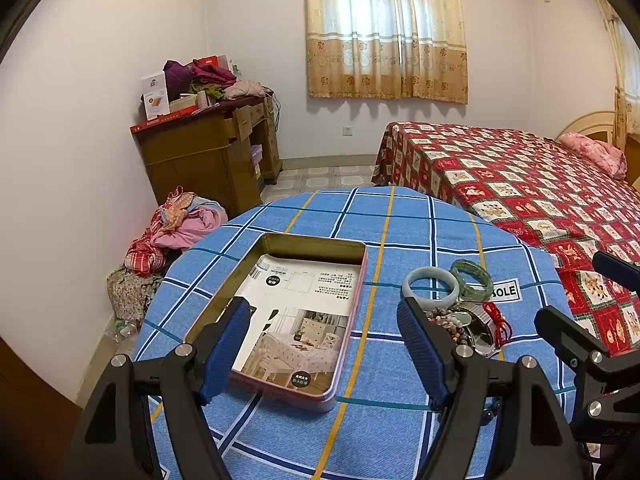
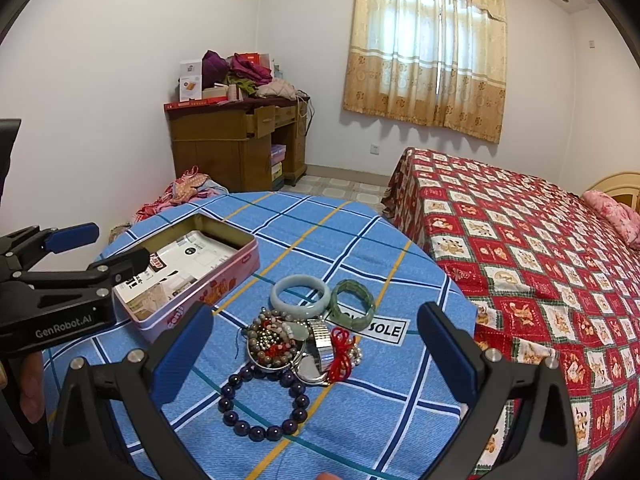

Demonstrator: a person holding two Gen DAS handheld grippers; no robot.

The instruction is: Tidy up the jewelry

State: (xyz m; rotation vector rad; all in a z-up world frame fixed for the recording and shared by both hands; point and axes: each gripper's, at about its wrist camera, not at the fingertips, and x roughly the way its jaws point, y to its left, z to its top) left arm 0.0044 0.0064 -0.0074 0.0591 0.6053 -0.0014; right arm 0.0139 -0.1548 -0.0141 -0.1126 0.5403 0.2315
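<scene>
An open pink tin box (image 1: 260, 272) (image 2: 224, 280) with a printed card inside lies on the blue checked tablecloth (image 1: 400, 232). My left gripper (image 1: 326, 346) hangs open over the tin's near end, holding nothing. To the tin's right sits a jewelry pile: a pale jade bangle (image 2: 300, 295) (image 1: 430, 289), a green bangle (image 2: 354, 304) (image 1: 472, 280), mixed bead strings (image 2: 274, 338), a metal watch band (image 2: 322, 340), a red cord (image 2: 340, 354) and a dark bead bracelet (image 2: 264, 404). My right gripper (image 2: 316, 364) stands open just above the pile, touching none of it.
The round table's far edge (image 2: 320, 200) drops to a tiled floor. A bed with a red patterned cover (image 2: 540, 248) stands close on the right. A wooden desk (image 2: 236, 148) piled with clothes and a heap of clothes (image 1: 180, 232) are at the back left.
</scene>
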